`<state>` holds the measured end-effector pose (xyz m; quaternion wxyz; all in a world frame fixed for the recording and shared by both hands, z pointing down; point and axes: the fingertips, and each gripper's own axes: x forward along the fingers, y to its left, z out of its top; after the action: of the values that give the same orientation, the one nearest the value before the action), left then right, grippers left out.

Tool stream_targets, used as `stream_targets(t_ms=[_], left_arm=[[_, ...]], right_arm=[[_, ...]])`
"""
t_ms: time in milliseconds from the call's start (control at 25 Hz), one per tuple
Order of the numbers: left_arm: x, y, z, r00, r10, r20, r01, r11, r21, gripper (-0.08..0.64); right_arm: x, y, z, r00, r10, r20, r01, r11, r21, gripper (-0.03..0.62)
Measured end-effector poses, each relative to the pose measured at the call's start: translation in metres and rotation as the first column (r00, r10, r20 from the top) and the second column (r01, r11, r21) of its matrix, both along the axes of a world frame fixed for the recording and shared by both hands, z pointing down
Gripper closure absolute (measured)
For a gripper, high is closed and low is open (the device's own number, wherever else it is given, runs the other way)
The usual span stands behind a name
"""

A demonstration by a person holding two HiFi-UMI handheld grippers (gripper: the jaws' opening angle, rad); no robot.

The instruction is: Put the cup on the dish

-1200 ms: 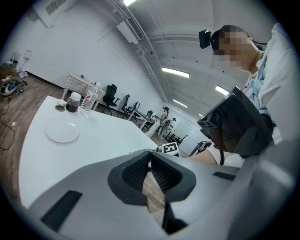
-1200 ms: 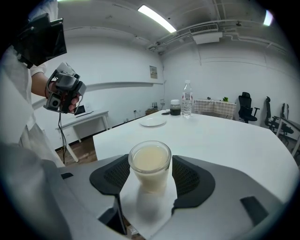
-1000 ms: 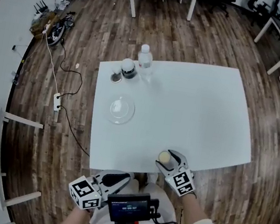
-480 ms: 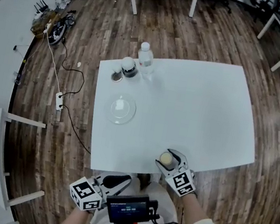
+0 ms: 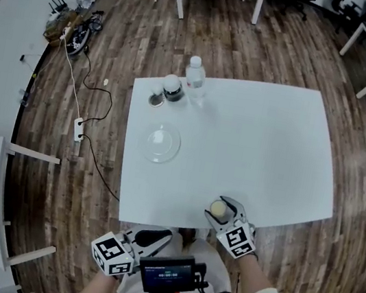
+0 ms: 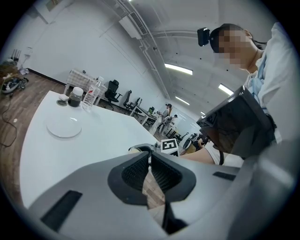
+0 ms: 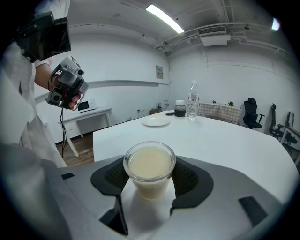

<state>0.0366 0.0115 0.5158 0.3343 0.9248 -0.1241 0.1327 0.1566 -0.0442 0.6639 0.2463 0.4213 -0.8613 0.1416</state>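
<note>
Closest to the person, the left gripper (image 6: 150,161) hangs just off the near edge of the white surface (image 5: 260,141), over the wooden floor (image 5: 80,181); its fingers (image 6: 136,171) are pressed together at the tips with nothing between them. Just beyond, at the near edge of the surface, the right gripper (image 5: 221,211) reaches in from the person's side; the cup (image 7: 149,165), clear and filled with a pale creamy liquid, stands upright on the surface right between its fingers (image 7: 111,177); these have just been closing, and one pad now lies against each side of the cup, the rim level with their tops. Farther on and to the left, well apart from the cup, the clear dish (image 5: 161,142) lies flat on the surface with nothing on it. Past the dish, near the far left corner, stand a small round lid (image 5: 155,99), a dark jar (image 5: 172,88) and a water bottle (image 5: 195,80), close together in a row.
</note>
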Motion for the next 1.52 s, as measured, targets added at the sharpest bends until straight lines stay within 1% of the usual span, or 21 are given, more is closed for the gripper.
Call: stream_targets(t_ms=[360, 480, 720, 1040, 1360, 1520], left_arm=[[-0.009, 0.001, 0.002, 1.000, -0.017, -0.007, 0.017, 1.000, -0.004, 0.541], [-0.012, 0.000, 0.002, 1.000, -0.027, -0.008, 0.027, 1.000, -0.004, 0.541], [-0.013, -0.004, 0.003, 0.999, -0.047, -0.026, 0.047, 0.999, 0.004, 0.541], [-0.012, -0.012, 0.003, 0.995, -0.076, -0.056, 0.077, 0.997, 0.014, 0.541], [-0.017, -0.022, 0.002, 0.989, -0.126, -0.081, 0.128, 0.991, 0.023, 0.541], [-0.021, -0.024, 0.003, 0.983, -0.148, -0.105, 0.152, 0.988, 0.028, 0.541]], right_arm=[[-0.008, -0.005, -0.003, 1.000, -0.016, -0.012, 0.015, 1.000, -0.011, 0.313], [-0.009, -0.010, -0.010, 1.000, -0.021, -0.009, 0.021, 1.000, -0.001, 0.313], [-0.018, -0.028, -0.025, 0.998, -0.064, -0.012, 0.064, 0.997, 0.034, 0.314], [-0.035, -0.052, -0.046, 0.994, -0.110, 0.005, 0.109, 0.993, 0.046, 0.313], [-0.058, -0.076, -0.056, 0.988, -0.152, 0.017, 0.151, 0.988, 0.042, 0.313], [-0.073, -0.090, -0.059, 0.984, -0.177, 0.024, 0.176, 0.984, 0.038, 0.313]])
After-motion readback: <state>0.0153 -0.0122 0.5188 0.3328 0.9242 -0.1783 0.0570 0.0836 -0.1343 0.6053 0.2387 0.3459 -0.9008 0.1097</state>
